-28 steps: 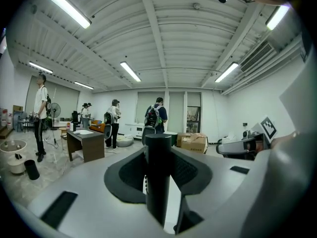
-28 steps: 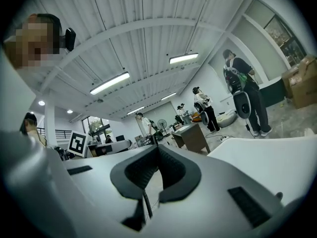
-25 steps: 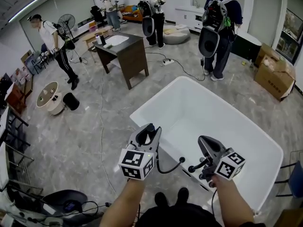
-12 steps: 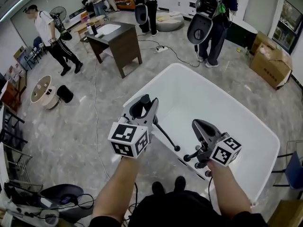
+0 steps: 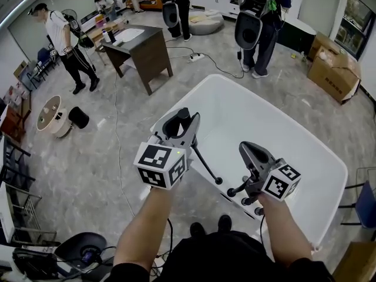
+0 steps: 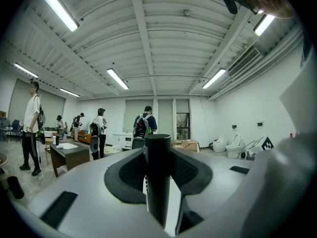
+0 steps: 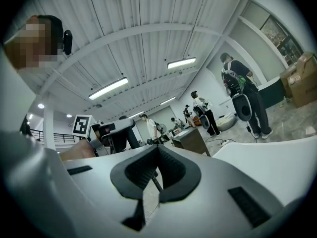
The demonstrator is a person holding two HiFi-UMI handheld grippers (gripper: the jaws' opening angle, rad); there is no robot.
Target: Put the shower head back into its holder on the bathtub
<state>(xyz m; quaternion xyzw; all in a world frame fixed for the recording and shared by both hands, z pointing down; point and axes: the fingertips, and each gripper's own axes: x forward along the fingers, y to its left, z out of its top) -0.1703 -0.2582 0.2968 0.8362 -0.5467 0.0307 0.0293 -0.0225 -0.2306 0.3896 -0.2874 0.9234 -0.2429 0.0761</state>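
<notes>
This is a big open test hall, not a home bathroom. A white bathtub (image 5: 276,128) stands loose on a bare grey polished floor (image 5: 88,163), near a dark desk (image 5: 144,51), cardboard boxes (image 5: 335,69) and a cable spool (image 5: 51,115). Strip lights (image 6: 117,78) line a ribbed ceiling, toilets (image 6: 232,148) stand along a wall, and people wearing backpacks (image 5: 255,16) stand about.

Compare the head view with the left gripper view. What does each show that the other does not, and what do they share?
Only the head view shows the white bathtub, the black tap fittings on its near rim, and the person's forearms.

Only the left gripper view shows the ceiling lights and the toilets by the far wall.

Both show the left gripper closed on the black shower head, the dark desk, and people wearing backpacks.
</notes>
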